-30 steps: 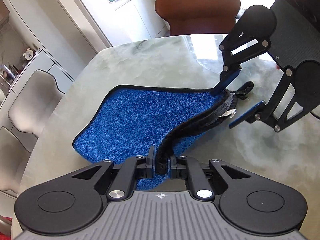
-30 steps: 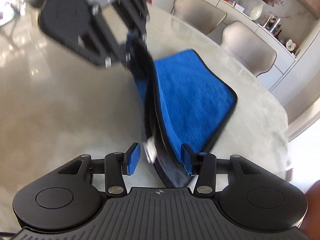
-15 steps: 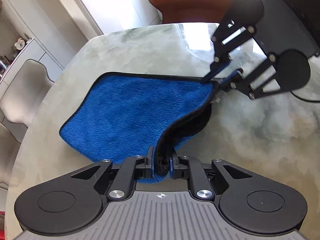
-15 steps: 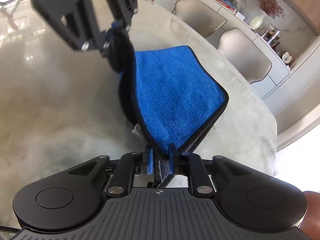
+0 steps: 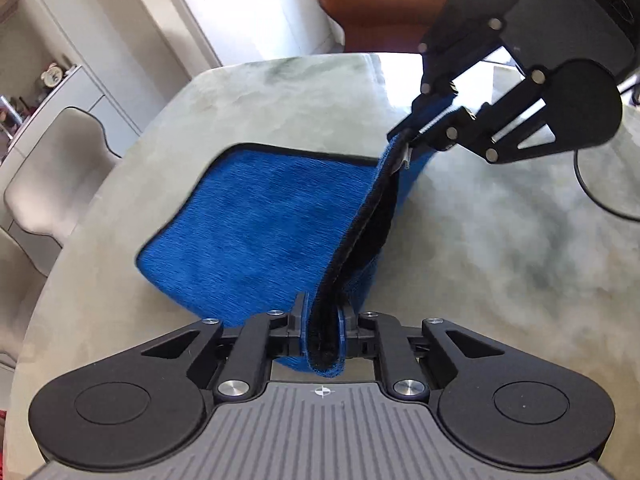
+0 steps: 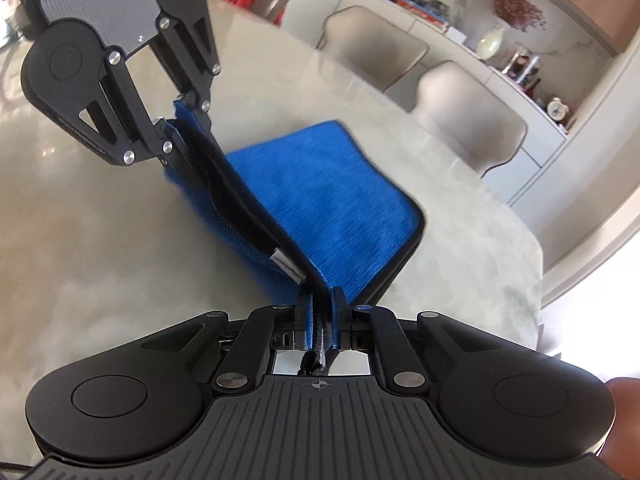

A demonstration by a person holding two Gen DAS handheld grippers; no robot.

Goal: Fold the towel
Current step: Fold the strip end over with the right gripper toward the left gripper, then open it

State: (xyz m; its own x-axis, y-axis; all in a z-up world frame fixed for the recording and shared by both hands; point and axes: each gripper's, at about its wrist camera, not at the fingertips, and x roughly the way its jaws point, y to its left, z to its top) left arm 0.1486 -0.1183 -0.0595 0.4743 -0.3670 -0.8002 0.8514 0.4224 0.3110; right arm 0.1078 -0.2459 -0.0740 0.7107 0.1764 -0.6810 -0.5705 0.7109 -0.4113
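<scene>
A blue towel (image 5: pixel 272 216) with black trim lies partly on the round marble table (image 5: pixel 500 260). Its near edge is lifted off the surface and hangs taut between both grippers. My left gripper (image 5: pixel 322 320) is shut on one corner of that edge. My right gripper (image 6: pixel 320 312) is shut on the other corner, next to a small white label (image 6: pixel 286 266). Each gripper shows in the other's view: the right one (image 5: pixel 424 128) and the left one (image 6: pixel 176 128). The far part of the towel (image 6: pixel 340 192) rests flat on the table.
A brown chair (image 5: pixel 384 4) stands behind the table's far edge. Beige chairs (image 6: pixel 468 116) and a sideboard with ornaments (image 6: pixel 520 60) stand beyond the table. A black cable (image 5: pixel 596 196) lies on the table at the right.
My right gripper closed on the towel's corner. Both grippers then lifted the held edge higher off the table, and the towel's flat part drew shorter.
</scene>
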